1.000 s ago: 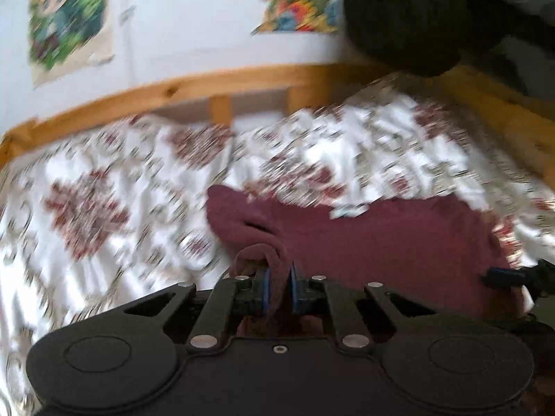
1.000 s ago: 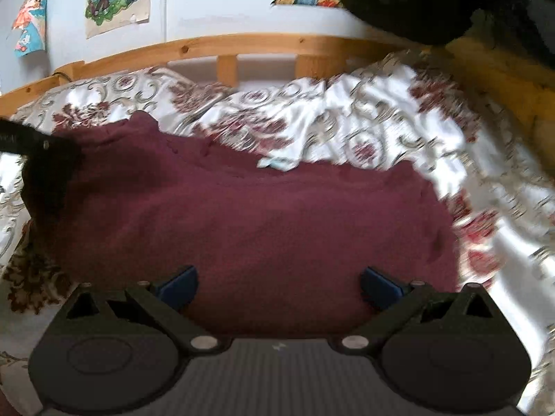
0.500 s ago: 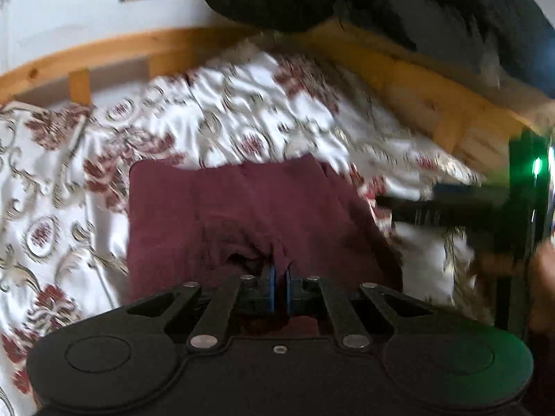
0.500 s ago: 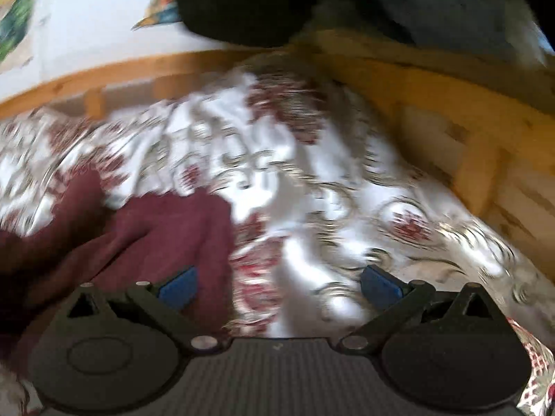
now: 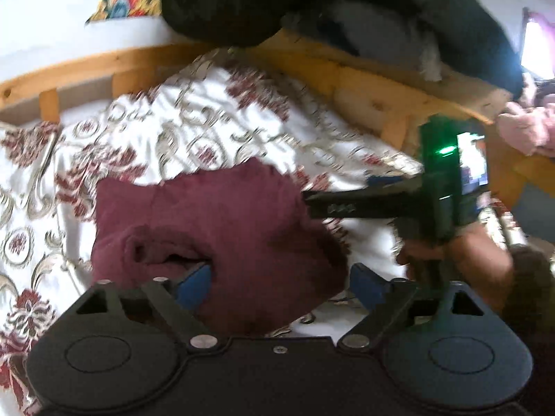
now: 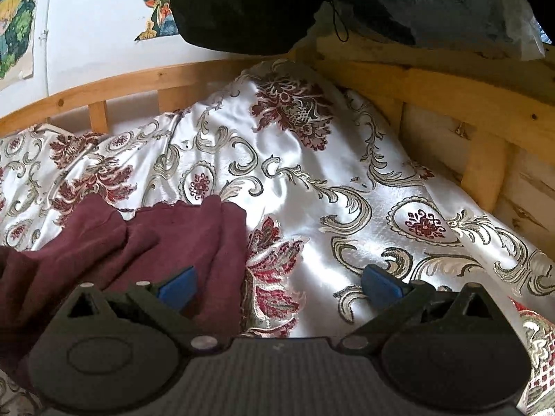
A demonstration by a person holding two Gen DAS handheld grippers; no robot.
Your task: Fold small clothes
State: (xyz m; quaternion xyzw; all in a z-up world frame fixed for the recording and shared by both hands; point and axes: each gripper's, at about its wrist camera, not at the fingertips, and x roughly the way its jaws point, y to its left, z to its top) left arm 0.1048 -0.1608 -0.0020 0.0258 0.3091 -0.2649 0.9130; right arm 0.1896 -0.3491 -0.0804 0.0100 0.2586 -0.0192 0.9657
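Left gripper (image 5: 280, 286) was opening, garment (image 5: 222, 222) between its jaws, unpinched; right gripper (image 6: 277, 286) gaped empty. Best: lift clear, then flatten the fold mid-bed (image 6: 312, 180).

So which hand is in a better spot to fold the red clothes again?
Probably the left. The left gripper is opening right over the maroon garment, with cloth between its fingers. The right gripper, open, faces mostly the flowery bedspread, with only the cloth's edge beside it.

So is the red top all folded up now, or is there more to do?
Partly. The maroon top lies doubled over on the flowery bedspread. The left gripper is opening over it, gripping nothing; the right gripper is open. The lumpy edges probably need tidying.
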